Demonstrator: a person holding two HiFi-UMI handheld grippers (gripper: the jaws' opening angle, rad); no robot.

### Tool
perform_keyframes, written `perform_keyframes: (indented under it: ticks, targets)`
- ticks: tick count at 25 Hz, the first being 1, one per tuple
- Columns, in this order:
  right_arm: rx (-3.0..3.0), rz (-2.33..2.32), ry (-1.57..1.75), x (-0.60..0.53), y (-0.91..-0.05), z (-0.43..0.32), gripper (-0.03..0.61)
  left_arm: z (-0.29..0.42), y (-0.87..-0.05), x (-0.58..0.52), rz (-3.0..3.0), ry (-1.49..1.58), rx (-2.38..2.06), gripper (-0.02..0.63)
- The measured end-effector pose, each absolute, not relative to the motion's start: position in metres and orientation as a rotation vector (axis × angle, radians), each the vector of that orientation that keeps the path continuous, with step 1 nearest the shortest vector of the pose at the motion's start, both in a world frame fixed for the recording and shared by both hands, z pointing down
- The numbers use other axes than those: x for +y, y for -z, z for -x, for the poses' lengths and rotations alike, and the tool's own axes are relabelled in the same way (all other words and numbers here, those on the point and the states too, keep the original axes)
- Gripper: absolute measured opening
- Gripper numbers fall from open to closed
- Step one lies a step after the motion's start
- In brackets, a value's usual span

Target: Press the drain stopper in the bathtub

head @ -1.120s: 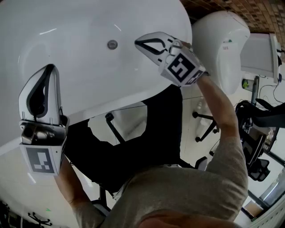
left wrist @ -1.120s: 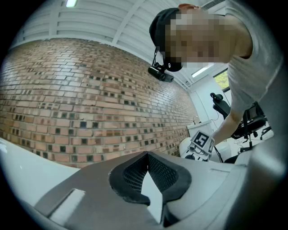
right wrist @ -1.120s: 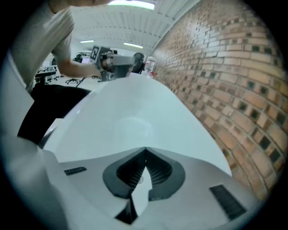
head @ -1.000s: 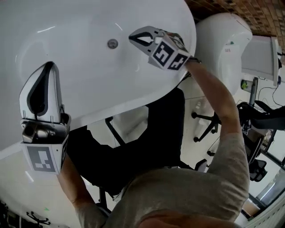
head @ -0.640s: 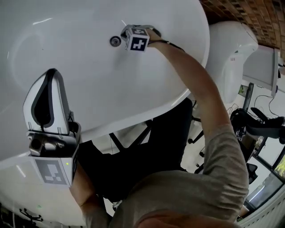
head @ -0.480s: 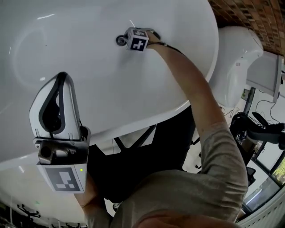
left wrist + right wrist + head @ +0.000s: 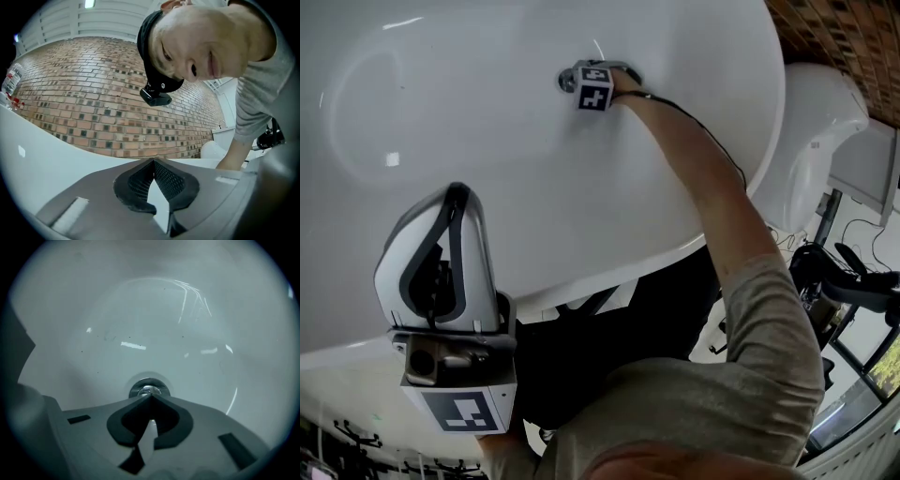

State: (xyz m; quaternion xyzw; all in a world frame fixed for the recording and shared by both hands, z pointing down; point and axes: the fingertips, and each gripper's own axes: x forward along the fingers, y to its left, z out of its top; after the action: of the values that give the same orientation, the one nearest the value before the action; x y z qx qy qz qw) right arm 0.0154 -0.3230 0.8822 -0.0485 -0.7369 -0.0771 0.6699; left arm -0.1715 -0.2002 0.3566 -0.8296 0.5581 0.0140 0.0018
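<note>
A white bathtub [image 7: 487, 216] fills almost the whole scene, and the left gripper view shows a brick wall [image 7: 93, 103] rising behind it. Nearest the person, the left gripper [image 7: 457, 191] hangs over the bathtub's near rim. Its jaws are closed tip to tip with nothing between them, so it looks idle for this job. Farther on, the person's right arm [image 7: 703, 187] reaches down over the rim to the bottom of the basin. There the right gripper [image 7: 151, 398] is at the round chrome drain stopper [image 7: 148, 389], which sits in the bathtub floor at the far end. Its jaws are also drawn together to a single point and hold nothing. That point lies over the stopper's near edge, though the views do not settle whether it is touching or just short of contact. The step in hand appears to be the press itself, or the last of the approach to it. The next move likely calls for keeping the jaws together, centring the tip on the cap, and pushing straight down along the stopper's axis. An off-centre push could let the tip skid off the polished metal onto the enamel.
</note>
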Motion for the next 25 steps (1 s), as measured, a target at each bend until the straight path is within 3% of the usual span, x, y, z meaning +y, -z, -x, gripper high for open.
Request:
perform_keyframes:
  ticks: [8, 13, 19, 25]
  targets:
    - [-1.6, 0.055, 0.186, -0.323, -0.886, -0.013, 0.005, 0.171, -0.359, -0.2, 2.584, -0.017, 1.735, -0.006]
    - [-1.692, -0.017, 0.197, -0.346, -0.819, -0.002, 0.003, 0.177, -0.368, -0.2, 2.572, -0.022, 1.746, -0.008]
    - [-2.145, -0.343, 0.184, -0.368, -0.593, 0.029, 0.002, 0.195, -0.359, -0.203, 2.615, -0.151, 1.774, -0.008]
    - [-2.708, -0.621, 0.2, -0.277, -0.302, -0.011, 0.002, 0.17, -0.251, -0.154, 2.54, -0.234, 1.669, -0.008]
